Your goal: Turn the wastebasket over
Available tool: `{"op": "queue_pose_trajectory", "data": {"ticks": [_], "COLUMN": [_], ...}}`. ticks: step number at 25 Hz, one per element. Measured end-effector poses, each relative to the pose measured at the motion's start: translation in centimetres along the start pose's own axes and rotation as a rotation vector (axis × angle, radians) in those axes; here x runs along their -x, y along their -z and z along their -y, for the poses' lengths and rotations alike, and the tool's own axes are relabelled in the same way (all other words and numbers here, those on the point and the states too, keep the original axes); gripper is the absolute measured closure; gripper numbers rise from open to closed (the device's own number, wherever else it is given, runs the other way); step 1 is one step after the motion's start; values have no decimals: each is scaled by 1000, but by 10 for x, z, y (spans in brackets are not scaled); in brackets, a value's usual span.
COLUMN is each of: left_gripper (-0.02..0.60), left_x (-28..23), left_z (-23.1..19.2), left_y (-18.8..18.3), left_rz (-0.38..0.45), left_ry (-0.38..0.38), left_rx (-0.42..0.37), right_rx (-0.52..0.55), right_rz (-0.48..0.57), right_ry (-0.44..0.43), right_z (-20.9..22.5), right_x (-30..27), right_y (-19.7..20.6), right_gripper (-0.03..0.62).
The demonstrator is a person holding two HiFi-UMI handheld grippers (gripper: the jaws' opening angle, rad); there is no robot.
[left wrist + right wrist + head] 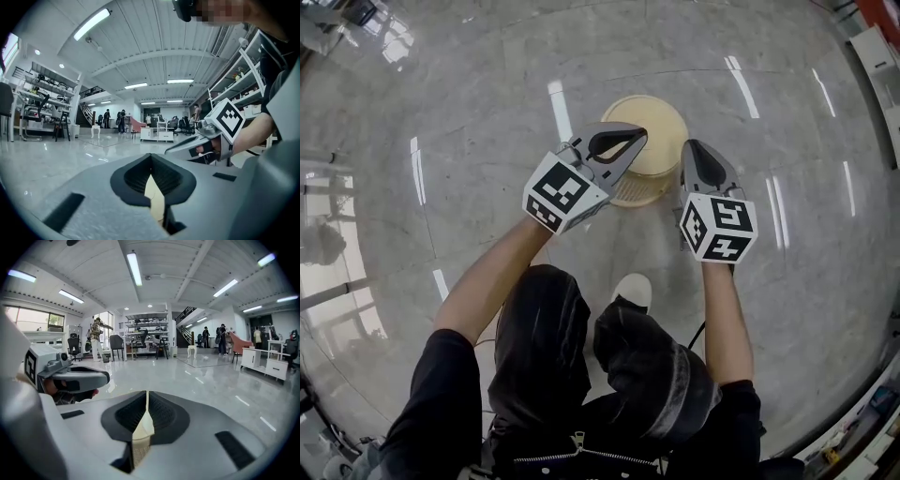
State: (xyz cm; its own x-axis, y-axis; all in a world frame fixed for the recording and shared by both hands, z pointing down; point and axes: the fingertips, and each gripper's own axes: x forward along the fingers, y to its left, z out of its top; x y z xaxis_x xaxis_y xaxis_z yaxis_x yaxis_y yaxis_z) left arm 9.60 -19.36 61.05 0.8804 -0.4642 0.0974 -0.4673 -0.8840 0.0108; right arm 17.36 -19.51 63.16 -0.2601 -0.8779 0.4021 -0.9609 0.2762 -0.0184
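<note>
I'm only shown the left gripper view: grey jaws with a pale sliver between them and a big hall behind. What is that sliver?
Observer: The head view shows it is the wall of a cream wastebasket standing on the floor. The left gripper is clamped on its left rim.
Visitor: And the other gripper, off to my right?
Observer: In the right gripper view, the right gripper is shut on the basket's wall too, with a woven texture showing just below its pads.
Visitor: Where is the person standing?
Observer: Right behind the basket. The head view shows a white shoe on the floor close to its near side.
</note>
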Motion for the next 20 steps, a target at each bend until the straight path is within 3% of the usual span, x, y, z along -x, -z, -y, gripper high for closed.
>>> {"op": "queue_pose_trajectory", "data": {"ticks": [4, 8, 14, 20], "left_gripper": [575, 575, 575, 575], "left_x": [19, 38, 84, 142], "left_z": [-9, -9, 12, 42], "left_y": [-23, -84, -227, -405], "left_rz": [-13, -18, -46, -34], "left_ry": [-37, -67, -91, -88], "left_rx": [18, 46, 55, 36], "right_rx": [36, 57, 48, 2], "right_rz": [21, 35, 23, 57], "right_ry": [-7, -11, -5, 14], "right_z": [-11, -16, -38, -68], "right_x": [18, 60, 140, 240], "right_y": [-37, -101, -227, -367], "right_gripper": [574, 579, 582, 582]}}
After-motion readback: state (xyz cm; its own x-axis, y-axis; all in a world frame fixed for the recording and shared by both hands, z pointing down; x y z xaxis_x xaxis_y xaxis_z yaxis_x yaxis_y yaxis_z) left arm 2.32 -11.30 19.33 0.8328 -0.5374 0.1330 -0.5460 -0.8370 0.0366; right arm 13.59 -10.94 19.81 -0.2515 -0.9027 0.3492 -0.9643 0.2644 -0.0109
